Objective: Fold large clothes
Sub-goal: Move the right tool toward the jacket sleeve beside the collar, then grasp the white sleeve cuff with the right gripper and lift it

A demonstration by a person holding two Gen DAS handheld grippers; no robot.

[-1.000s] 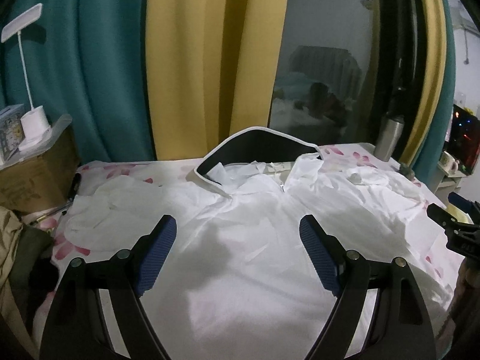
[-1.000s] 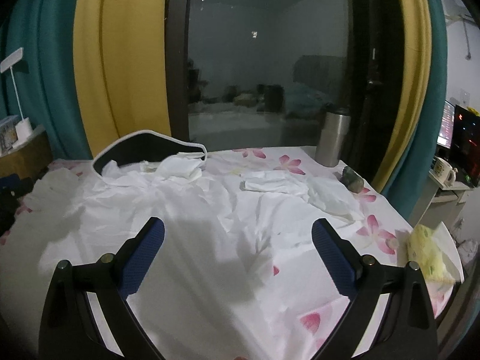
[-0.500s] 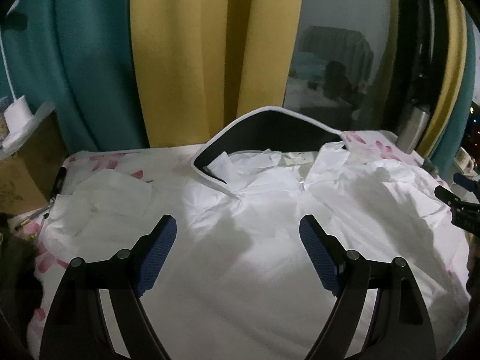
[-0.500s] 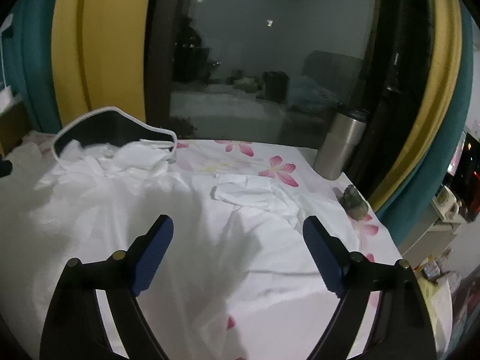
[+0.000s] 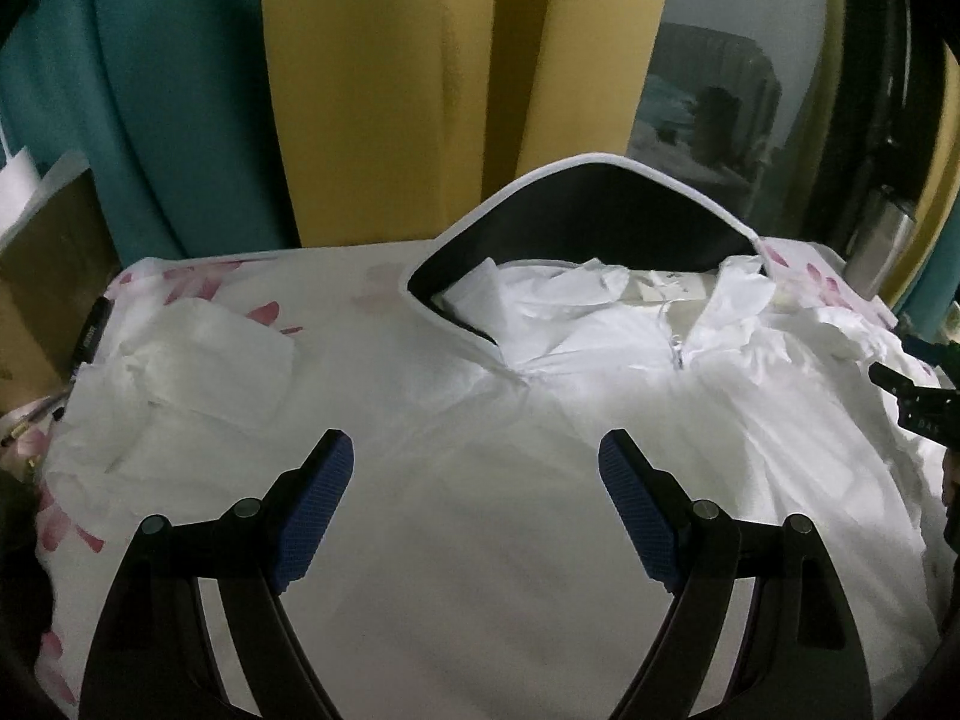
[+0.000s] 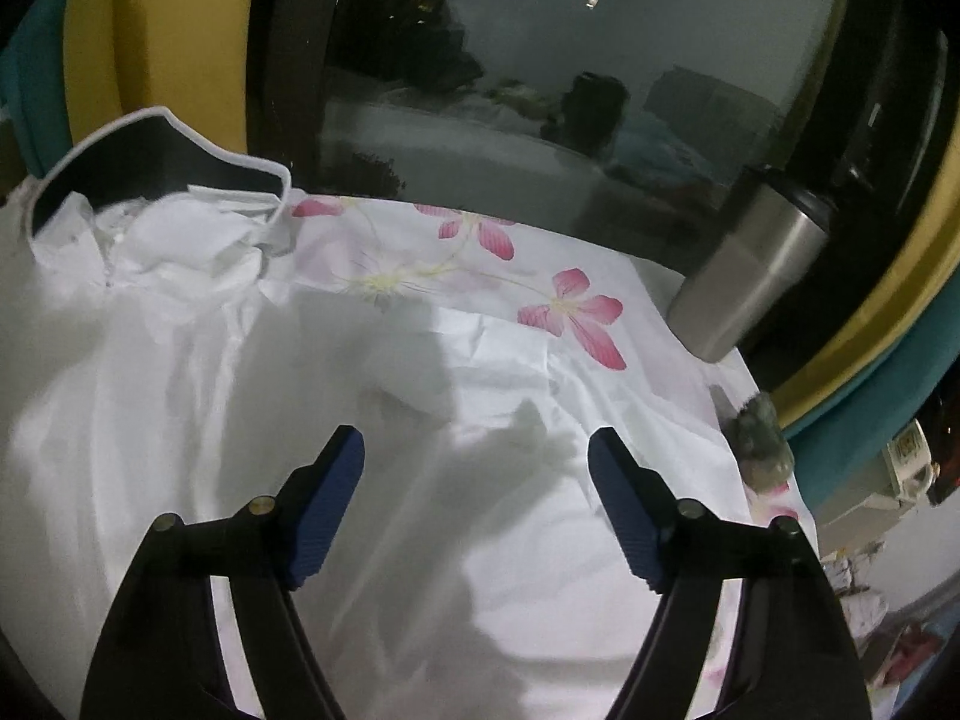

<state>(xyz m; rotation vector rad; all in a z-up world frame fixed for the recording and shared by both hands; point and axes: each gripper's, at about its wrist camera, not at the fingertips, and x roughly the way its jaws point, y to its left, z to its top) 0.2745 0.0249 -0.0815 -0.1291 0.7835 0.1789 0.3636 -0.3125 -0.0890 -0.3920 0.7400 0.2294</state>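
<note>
A large white zip-up garment lies spread front-up on a flower-print sheet. Its dark-lined hood stands up at the far edge, and one sleeve lies crumpled at the left. My left gripper hovers open over the chest with nothing between its blue pads. In the right wrist view the same garment fills the left and middle. My right gripper hangs over the flat right sleeve area; its jaws are closing, with no cloth between the pads. The right gripper's tip shows at the left wrist view's right edge.
A steel tumbler stands at the far right of the sheet, with a small grey-green object near the right edge. A dark window and yellow and teal curtains lie behind. A cardboard box sits at the left.
Both grippers have moved forward and lower over the garment, so the hood and tumbler look larger. The right gripper has swung right, and its jaws have narrowed.
</note>
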